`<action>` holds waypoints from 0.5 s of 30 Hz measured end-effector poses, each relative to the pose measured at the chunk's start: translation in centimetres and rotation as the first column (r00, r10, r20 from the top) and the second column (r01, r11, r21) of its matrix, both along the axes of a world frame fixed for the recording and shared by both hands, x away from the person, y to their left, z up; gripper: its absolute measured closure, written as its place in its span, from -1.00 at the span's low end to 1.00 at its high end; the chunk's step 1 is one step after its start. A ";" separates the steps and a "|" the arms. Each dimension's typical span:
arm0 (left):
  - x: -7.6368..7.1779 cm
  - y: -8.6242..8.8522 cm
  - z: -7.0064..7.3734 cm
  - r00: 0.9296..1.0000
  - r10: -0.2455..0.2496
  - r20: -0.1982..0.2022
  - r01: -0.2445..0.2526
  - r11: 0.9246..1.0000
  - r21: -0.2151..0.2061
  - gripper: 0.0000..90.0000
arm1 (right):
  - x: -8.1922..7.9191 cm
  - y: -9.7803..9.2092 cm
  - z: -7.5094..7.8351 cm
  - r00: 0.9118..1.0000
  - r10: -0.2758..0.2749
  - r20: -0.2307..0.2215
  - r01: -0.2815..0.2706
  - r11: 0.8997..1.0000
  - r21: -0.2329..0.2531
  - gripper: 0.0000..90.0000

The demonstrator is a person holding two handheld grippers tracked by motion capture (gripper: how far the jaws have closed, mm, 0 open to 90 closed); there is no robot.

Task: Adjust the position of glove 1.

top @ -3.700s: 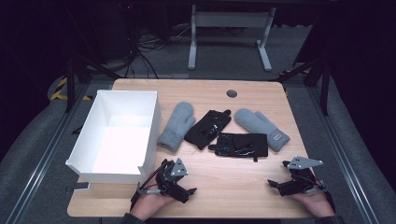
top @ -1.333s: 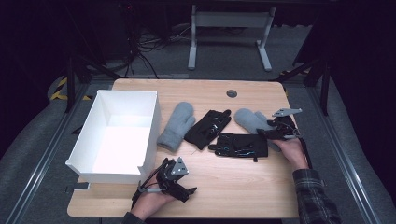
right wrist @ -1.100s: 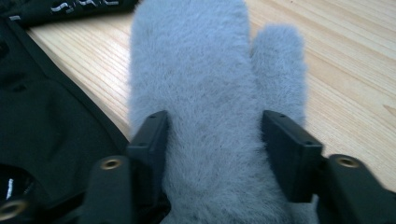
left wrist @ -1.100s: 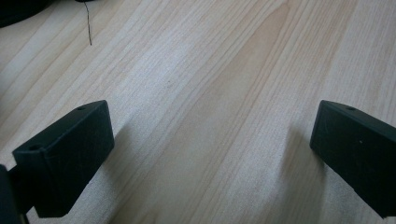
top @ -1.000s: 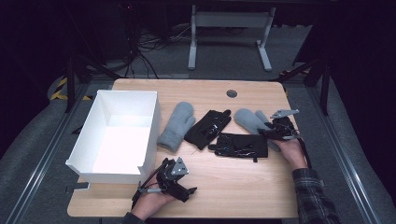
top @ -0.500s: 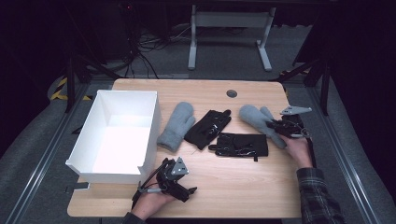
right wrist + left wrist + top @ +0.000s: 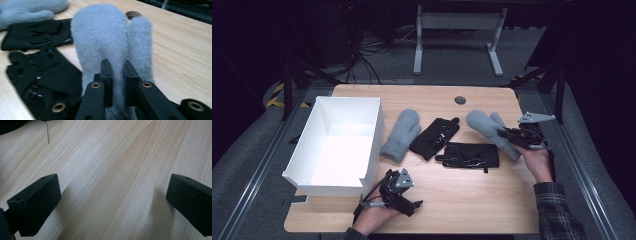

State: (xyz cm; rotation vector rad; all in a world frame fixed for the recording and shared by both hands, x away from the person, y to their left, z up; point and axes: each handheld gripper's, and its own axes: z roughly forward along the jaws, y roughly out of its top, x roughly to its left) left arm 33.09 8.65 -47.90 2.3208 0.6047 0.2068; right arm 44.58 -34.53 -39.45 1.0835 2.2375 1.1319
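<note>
R gripper (image 7: pixel 511 134) jaws pinching grey mitten (image 7: pixel 105 42), tip approx toward far-left

Right gripper relocated and closed on grey mitten.
The right gripper (image 7: pixel 511 135) has travelled from the desk's near right corner to the right-hand grey mitten (image 7: pixel 486 125) near the right edge; its jaws now pinch the cuff, and the mitten has shifted and turned, fingertips swung toward the far edge.

table (image 7: pixel 472 200): wood | white box (image 7: pixel 337 145) | grey mittens (image 7: pixel 402 134) | black gloves (image 7: pixel 434 137)
</note>
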 end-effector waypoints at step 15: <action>0.0 0.0 0.0 1.000 0.000 -0.001 0.000 1.000 0.002 -1.00 | -4.2 3.1 0.2 0.991 0.129 -0.029 -0.128 0.990 0.053 0.84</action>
